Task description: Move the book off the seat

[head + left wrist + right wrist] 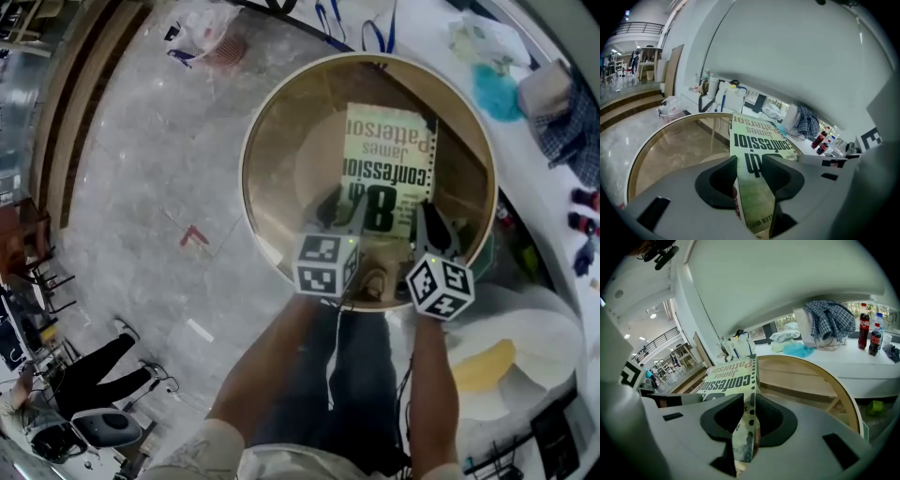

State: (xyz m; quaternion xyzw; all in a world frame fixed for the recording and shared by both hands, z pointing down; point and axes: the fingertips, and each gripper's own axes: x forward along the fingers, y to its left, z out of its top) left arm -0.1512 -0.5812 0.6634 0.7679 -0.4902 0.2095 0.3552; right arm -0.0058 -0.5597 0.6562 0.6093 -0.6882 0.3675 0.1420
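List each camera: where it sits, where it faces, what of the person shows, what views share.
Head view: on the head, steeply down at the pale green paperback book over the round wood-rimmed seat; forearms, legs, left tongs, right tongs show.
Left gripper view: on the left tongs, along its jaws, shut on the book.
Right gripper view: on the right tongs, likewise.
Shared: all three show book and seat.

Glossy paper book (389, 159), glossy translucent seat (281, 159), polished stone floor (141, 187)
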